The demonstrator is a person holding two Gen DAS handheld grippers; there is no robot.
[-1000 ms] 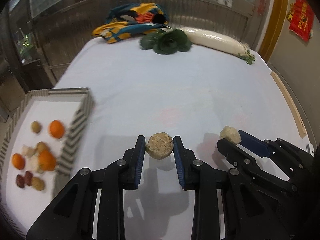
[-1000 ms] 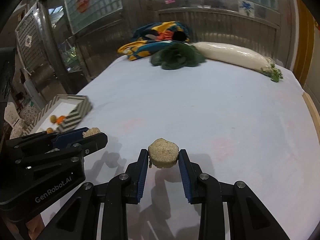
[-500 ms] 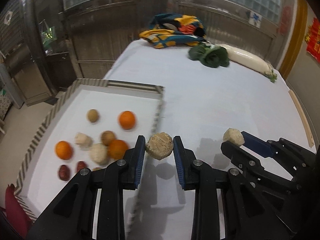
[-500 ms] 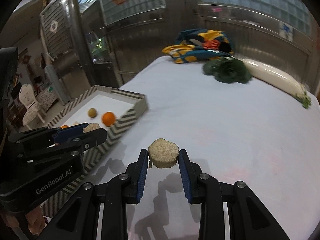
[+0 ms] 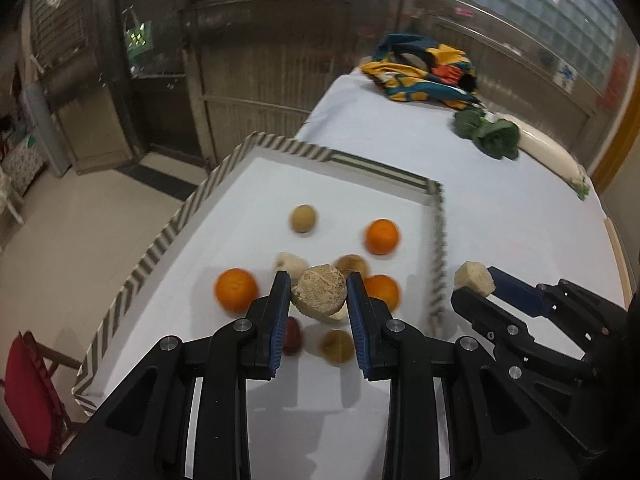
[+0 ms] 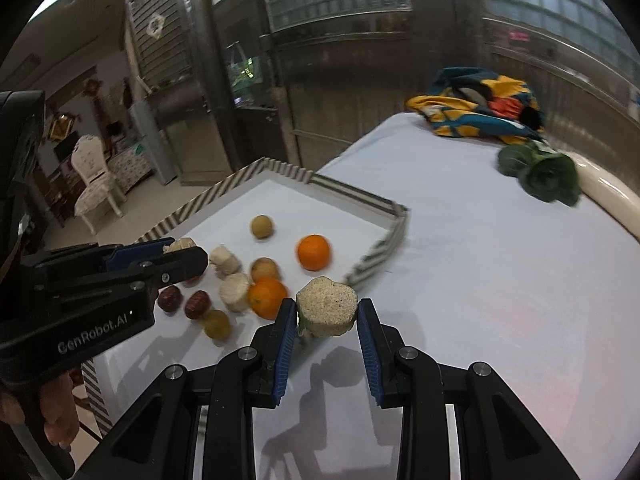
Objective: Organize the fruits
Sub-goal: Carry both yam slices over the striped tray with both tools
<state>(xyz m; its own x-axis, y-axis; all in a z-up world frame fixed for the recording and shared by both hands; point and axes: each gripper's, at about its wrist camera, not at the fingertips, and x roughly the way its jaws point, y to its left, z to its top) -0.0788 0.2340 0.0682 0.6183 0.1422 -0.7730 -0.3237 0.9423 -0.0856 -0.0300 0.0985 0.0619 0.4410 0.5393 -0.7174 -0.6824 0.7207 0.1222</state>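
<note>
My left gripper (image 5: 319,294) is shut on a rough tan chunk of fruit (image 5: 319,294) and holds it above the striped tray (image 5: 340,156). My right gripper (image 6: 326,312) is shut on a second tan chunk (image 6: 327,311) just right of the tray's right wall (image 6: 376,258). The right gripper also shows in the left wrist view (image 5: 474,282), the left gripper in the right wrist view (image 6: 180,250). The tray holds oranges (image 5: 382,236), brown round fruits (image 5: 303,218), pale chunks (image 6: 225,259) and red dates (image 6: 197,304).
The table (image 6: 480,260) has a white cloth. At its far end lie a colourful cloth bundle (image 5: 424,74), green leafy vegetables (image 5: 488,134) and a long white radish (image 5: 548,152). A red chair (image 5: 28,392) stands on the floor left of the tray.
Both grippers have swung left with their chunks. The left one went from over the bare cloth to above the fruits in the tray; the right one now sits by the tray's right wall.
</note>
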